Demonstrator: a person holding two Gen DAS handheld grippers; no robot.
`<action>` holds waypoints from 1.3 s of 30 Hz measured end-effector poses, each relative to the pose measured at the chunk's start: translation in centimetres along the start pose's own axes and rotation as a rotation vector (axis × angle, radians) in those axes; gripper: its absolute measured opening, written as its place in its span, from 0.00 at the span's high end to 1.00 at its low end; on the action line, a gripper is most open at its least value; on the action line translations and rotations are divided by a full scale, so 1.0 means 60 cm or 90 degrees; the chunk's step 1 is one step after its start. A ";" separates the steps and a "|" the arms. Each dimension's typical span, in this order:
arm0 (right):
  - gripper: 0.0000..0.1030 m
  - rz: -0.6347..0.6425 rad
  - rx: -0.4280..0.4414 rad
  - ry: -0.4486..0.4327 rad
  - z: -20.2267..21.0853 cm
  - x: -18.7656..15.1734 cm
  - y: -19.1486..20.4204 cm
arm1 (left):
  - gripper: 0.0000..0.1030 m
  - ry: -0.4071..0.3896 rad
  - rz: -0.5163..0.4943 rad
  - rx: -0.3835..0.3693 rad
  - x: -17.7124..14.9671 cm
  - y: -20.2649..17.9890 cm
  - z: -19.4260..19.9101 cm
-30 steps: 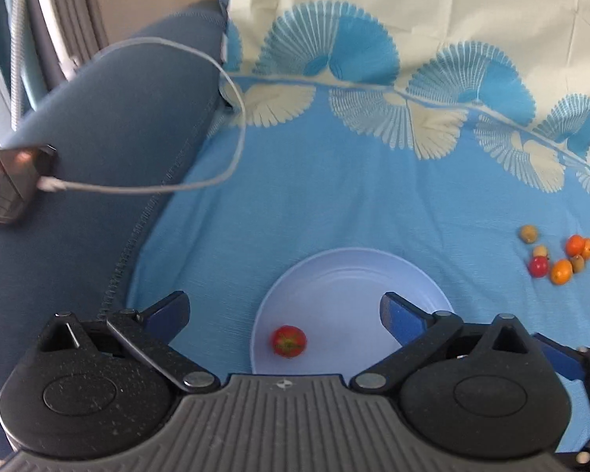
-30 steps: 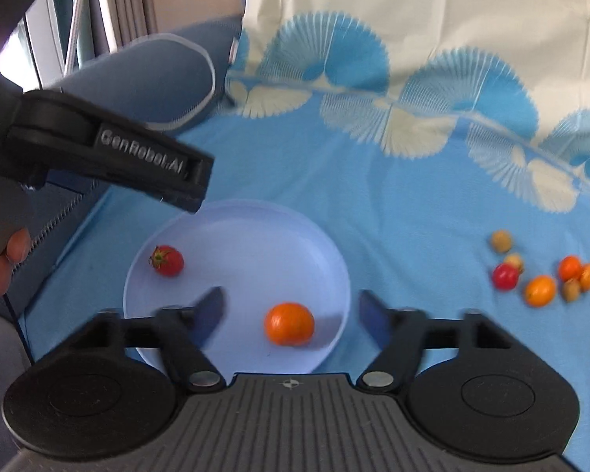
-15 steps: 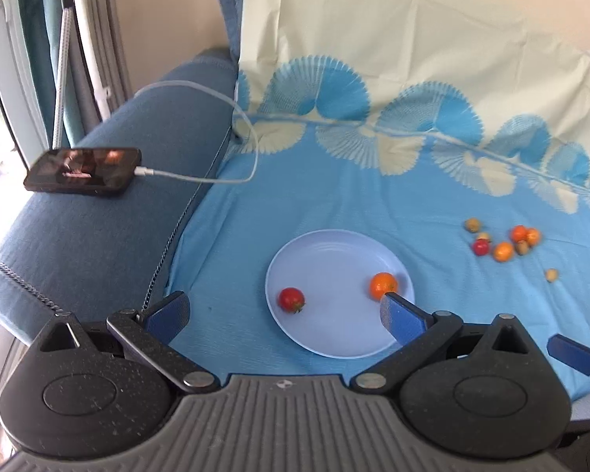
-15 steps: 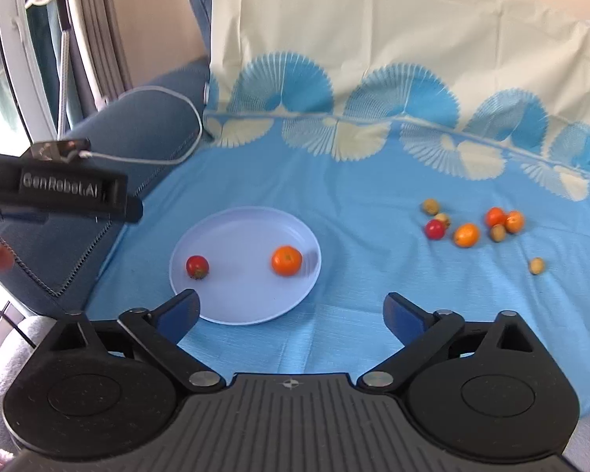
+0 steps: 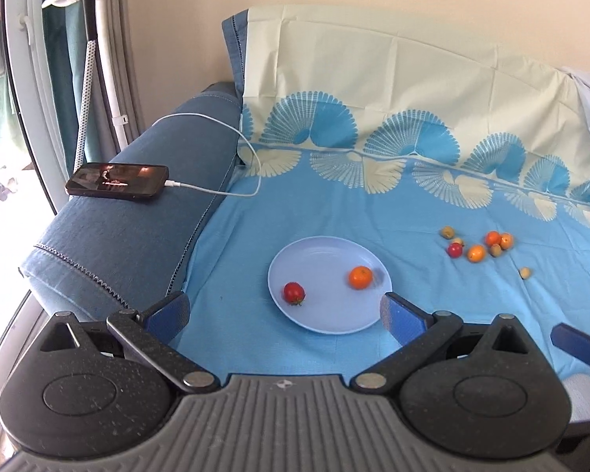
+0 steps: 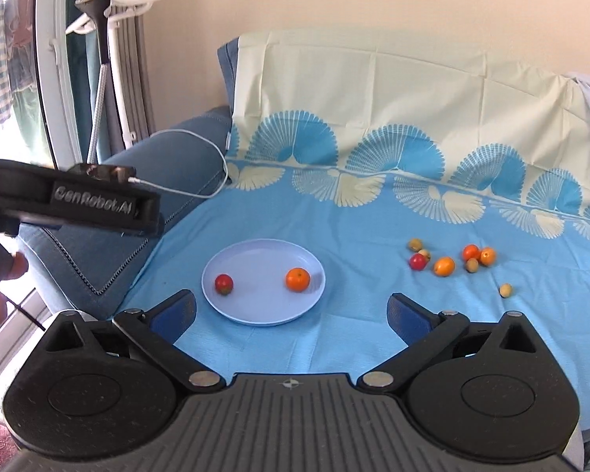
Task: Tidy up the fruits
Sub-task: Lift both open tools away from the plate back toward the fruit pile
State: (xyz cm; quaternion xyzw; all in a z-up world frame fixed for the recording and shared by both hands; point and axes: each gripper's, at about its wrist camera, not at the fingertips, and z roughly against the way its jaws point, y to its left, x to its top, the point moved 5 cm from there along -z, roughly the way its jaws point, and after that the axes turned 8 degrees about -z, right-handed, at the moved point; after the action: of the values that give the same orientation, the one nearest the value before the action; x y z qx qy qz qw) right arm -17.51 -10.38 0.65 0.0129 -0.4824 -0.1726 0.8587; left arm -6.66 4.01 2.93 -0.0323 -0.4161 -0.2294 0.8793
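Observation:
A pale blue plate (image 5: 326, 253) (image 6: 255, 253) lies on the blue sheet. It holds a red tomato (image 5: 293, 293) (image 6: 224, 283) and an orange fruit (image 5: 360, 277) (image 6: 297, 279). Several small red, orange and tan fruits (image 5: 476, 253) (image 6: 444, 266) lie loose to the right of the plate. My left gripper (image 5: 283, 316) is open and empty, held back from the plate's near edge. My right gripper (image 6: 291, 316) is open and empty, also near the plate's near edge. The left gripper's body (image 6: 70, 204) shows at the left of the right wrist view.
A phone (image 5: 117, 180) on a white charging cable (image 5: 232, 133) lies on the sofa armrest (image 5: 137, 212) at the left. A patterned sheet (image 5: 393, 212) covers the seat and the backrest. A garment steamer pole (image 5: 88, 59) and a window stand at the far left.
Both grippers have drawn back and up from the plate, so more of the sofa shows. The orange fruit that was between the right fingers now lies on the plate.

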 end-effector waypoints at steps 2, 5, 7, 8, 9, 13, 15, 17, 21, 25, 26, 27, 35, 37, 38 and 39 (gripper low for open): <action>0.01 0.001 0.006 -0.002 0.006 -0.002 0.003 | 0.00 0.002 -0.001 -0.005 -0.005 0.001 0.006; 0.01 0.008 0.013 -0.006 0.009 -0.002 0.012 | 0.00 0.019 0.005 -0.027 -0.007 0.001 0.007; 0.01 0.014 0.017 -0.008 0.010 -0.002 0.015 | 0.00 0.031 0.025 -0.046 -0.008 0.002 0.005; 0.01 0.016 0.018 -0.007 0.010 -0.002 0.016 | 0.00 0.038 0.041 -0.060 -0.008 0.004 0.004; 0.01 0.017 0.019 -0.006 0.009 -0.003 0.015 | 0.00 0.045 0.056 -0.074 -0.009 0.004 0.002; 0.01 0.008 0.016 0.004 0.002 -0.006 0.007 | 0.00 0.040 0.056 -0.068 -0.009 0.001 -0.005; 0.01 0.002 0.015 0.012 -0.002 -0.010 0.001 | 0.00 0.033 0.048 -0.070 -0.009 -0.004 -0.008; 0.01 -0.001 0.011 0.018 -0.008 -0.012 -0.006 | 0.00 0.035 0.045 -0.080 -0.007 -0.010 -0.013; 0.01 -0.008 0.007 0.022 -0.020 -0.017 -0.021 | 0.00 0.045 0.024 -0.080 0.003 -0.033 -0.034; 0.01 -0.025 -0.002 0.019 -0.035 -0.017 -0.046 | 0.00 0.050 -0.001 -0.080 0.016 -0.060 -0.056; 0.01 -0.035 -0.004 0.020 -0.040 -0.017 -0.054 | 0.00 0.053 -0.004 -0.082 0.021 -0.067 -0.063; 0.01 -0.045 -0.008 0.022 -0.047 -0.016 -0.064 | 0.00 0.056 -0.006 -0.083 0.025 -0.072 -0.070; 0.01 -0.125 -0.085 0.016 -0.112 -0.014 -0.172 | 0.00 0.105 -0.040 -0.087 0.070 -0.154 -0.173; 0.01 -0.147 -0.124 0.009 -0.136 -0.012 -0.217 | 0.00 0.113 -0.058 -0.086 0.086 -0.185 -0.209; 0.01 -0.157 -0.146 0.005 -0.150 -0.010 -0.241 | 0.00 0.118 -0.066 -0.090 0.094 -0.203 -0.229; 0.01 -0.167 -0.168 0.002 -0.164 -0.009 -0.267 | 0.00 0.123 -0.074 -0.099 0.103 -0.223 -0.252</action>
State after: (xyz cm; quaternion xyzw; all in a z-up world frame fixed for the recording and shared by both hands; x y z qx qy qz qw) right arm -14.12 -26.69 -8.05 -0.0365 -0.4486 -0.3449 0.8237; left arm 1.80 -13.98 -4.08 -0.0539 -0.3114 -0.3134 0.8955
